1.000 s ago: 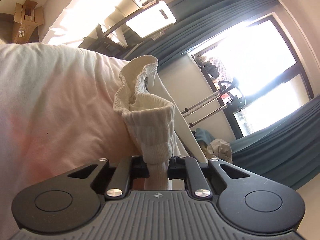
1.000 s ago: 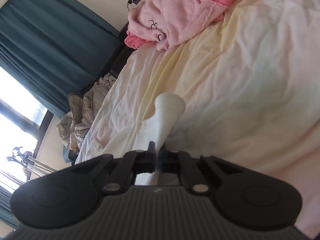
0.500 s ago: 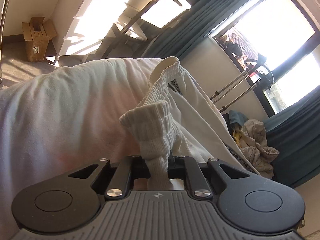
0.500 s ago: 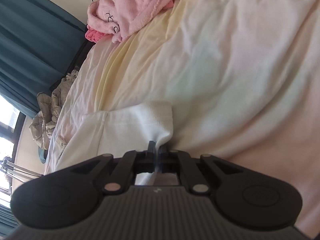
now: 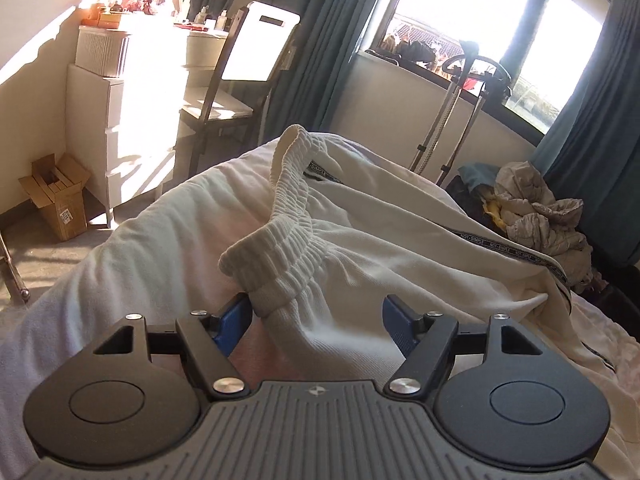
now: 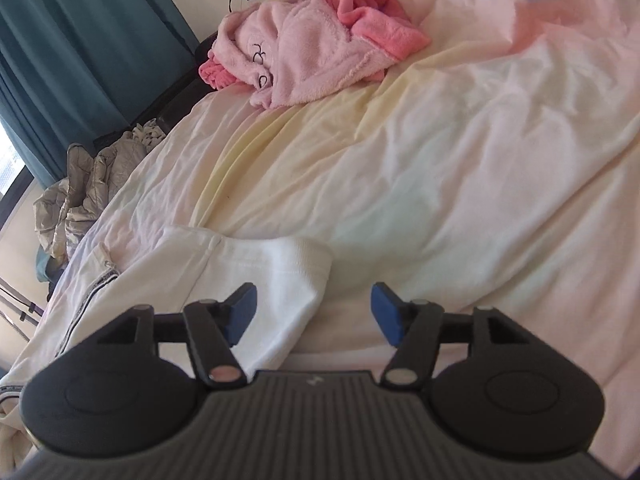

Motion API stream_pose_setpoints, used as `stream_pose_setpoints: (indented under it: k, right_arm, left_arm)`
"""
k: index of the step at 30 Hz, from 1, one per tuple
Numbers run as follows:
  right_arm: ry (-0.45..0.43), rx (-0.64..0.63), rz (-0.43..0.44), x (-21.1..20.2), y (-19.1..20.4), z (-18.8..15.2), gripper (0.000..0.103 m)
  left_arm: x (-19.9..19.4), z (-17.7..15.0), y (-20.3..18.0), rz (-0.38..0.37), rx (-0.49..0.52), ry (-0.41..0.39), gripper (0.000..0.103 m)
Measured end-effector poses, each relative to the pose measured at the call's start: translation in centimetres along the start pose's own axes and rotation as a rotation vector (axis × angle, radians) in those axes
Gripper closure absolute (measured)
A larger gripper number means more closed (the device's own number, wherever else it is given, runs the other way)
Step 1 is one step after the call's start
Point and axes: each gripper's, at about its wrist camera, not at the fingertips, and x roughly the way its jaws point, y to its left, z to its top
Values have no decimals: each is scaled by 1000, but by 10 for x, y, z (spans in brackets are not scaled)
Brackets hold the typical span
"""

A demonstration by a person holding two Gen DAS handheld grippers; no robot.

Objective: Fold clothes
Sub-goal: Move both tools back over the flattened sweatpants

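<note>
The white trousers lie spread on the bed, their ribbed waistband bunched up in a ridge toward the left tongs. A dark printed stripe runs down one leg. The left tongs are released, blue pads wide apart, with the waistband's end lying between them and touching the left pad. The right tongs are also released and grasp nothing; a white ribbed cuff lies flat on the sheet between the pads, nearer the left one. A pink robe is heaped at the far side of the bed, well apart. Beyond the bed are teal curtains, a window, a chair, white drawers and a cardboard box on the floor.
</note>
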Motion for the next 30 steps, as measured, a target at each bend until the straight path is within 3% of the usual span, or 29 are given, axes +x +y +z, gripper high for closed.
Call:
stream_pose_setpoints:
  k: [4, 9, 13, 18, 24, 30]
  right_arm:
    - [-65, -101, 64, -27, 16, 5, 35]
    - [-112, -209, 186, -60, 43, 3, 35]
    - [-105, -275, 292, -84, 71, -9, 35]
    - [-114, -374, 382, -107, 100, -33, 35]
    - [-118, -487, 472, -124, 130, -66, 35]
    - [-121, -551, 522, -124, 147, -92, 35]
  left_arm:
    - [-29, -1, -32, -26, 123, -87, 22]
    - [-47, -11, -83, -114, 260, -129, 18]
    - [-47, -32, -127, -183, 350, -125, 14]
    - [-34, -62, -179, -267, 424, -65, 10]
    - [-21, -88, -220, -295, 522, -68, 8]
    - [-4, -101, -233, -316, 516, -50, 8]
